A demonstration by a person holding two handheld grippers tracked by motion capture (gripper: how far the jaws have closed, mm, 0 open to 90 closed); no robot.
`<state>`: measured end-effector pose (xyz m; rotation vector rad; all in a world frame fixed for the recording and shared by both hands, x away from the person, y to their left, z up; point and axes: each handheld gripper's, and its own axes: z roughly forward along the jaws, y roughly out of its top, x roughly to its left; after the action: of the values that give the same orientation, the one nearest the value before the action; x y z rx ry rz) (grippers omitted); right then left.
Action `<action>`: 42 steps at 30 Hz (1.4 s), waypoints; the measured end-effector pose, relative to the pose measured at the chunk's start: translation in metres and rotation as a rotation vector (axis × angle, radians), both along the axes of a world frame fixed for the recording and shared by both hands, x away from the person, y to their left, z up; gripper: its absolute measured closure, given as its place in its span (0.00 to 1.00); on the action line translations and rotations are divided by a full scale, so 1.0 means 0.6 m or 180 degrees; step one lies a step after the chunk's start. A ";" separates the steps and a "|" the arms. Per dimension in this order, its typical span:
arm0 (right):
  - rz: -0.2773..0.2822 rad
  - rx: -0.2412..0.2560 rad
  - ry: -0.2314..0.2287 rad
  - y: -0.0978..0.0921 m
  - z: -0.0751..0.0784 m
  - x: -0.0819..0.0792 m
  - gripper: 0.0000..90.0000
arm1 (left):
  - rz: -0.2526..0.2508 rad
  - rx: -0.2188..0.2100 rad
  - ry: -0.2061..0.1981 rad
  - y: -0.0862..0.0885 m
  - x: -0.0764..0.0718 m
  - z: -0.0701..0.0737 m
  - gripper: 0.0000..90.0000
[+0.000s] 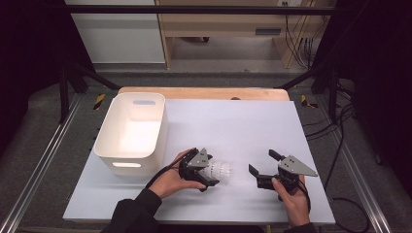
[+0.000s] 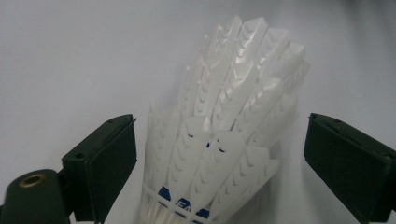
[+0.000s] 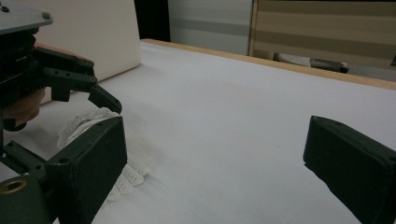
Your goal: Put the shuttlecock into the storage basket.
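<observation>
The left gripper (image 1: 210,171) lies low on the white table sheet (image 1: 243,126), its jaws spread wide around a stack of white shuttlecocks (image 1: 221,169). In the left gripper view the shuttlecocks (image 2: 224,140) lie between the two black jaws with a clear gap on each side; neither pad touches the feathers. The stack lies on its side on the sheet, near the front edge, between the two grippers and just right of the white bin (image 1: 131,128).

The right gripper (image 1: 265,167) rests on the sheet well apart from the stack, jaws wide and holding nothing; its own view shows bare sheet between them.

A blue band with white lettering runs round the base of the nearest shuttlecock; the letters are cut off and cannot be read.

The skirts look like moulded white plastic, ribbed in a chevron pattern, nested one inside another into a flared cone. The bin is smooth, rectangular with rounded corners and slot handles. The jaw pads are matt black blocks.
</observation>
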<state>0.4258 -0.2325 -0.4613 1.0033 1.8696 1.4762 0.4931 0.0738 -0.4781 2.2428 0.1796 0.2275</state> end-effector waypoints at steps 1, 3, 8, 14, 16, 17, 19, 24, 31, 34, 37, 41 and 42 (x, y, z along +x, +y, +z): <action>0.0002 0.0000 0.0004 0.000 0.000 0.000 0.07 | -0.0010 0.0015 -0.0002 0.000 0.001 -0.002 0.11; 0.0002 -0.0002 0.0002 0.000 0.000 0.000 0.07 | -0.0024 0.0028 0.0023 -0.002 0.002 -0.004 0.13; 0.0005 -0.0006 0.0000 0.000 0.000 0.000 0.07 | -0.0063 0.0111 0.0013 -0.005 0.000 -0.009 0.16; 0.0007 0.0000 0.0004 0.000 -0.001 0.000 0.07 | -0.0025 0.0088 0.0015 -0.011 0.002 -0.009 0.20; 0.0001 0.0008 0.0002 0.000 -0.001 0.001 0.07 | -0.0023 0.0098 0.0012 -0.013 0.001 -0.008 0.21; -0.0001 0.0006 0.0012 0.000 0.000 0.000 0.07 | -0.0038 0.0112 -0.0004 -0.013 0.001 -0.007 0.22; 0.0006 0.0005 0.0011 0.000 0.000 0.000 0.07 | -0.0040 0.0113 -0.0017 -0.014 0.000 -0.007 0.26; 0.0012 -0.0001 0.0006 0.000 0.000 0.000 0.07 | -0.0021 0.0171 -0.0069 -0.015 -0.003 -0.005 0.35; 0.0011 -0.0002 0.0001 0.001 0.000 0.000 0.07 | -0.0041 0.0242 -0.0137 -0.013 -0.007 -0.001 0.48; 0.0011 0.0006 0.0010 0.001 0.000 0.000 0.07 | -0.0043 0.0279 -0.0194 -0.014 -0.010 -0.001 0.54; 0.0012 0.0010 0.0005 0.001 0.000 0.000 0.07 | -0.0053 0.0312 -0.0243 -0.015 -0.012 -0.001 0.59; 0.0015 0.0013 -0.0001 0.000 0.001 0.000 0.07 | -0.0050 0.0334 -0.0280 -0.015 -0.014 0.001 0.64; 0.0014 0.0015 -0.0001 0.000 0.001 0.000 0.07 | -0.0047 0.0350 -0.0326 -0.016 -0.016 0.002 0.66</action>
<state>0.4257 -0.2327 -0.4610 1.0019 1.8701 1.4840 0.4835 0.0644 -0.4770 2.3341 0.0978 0.3512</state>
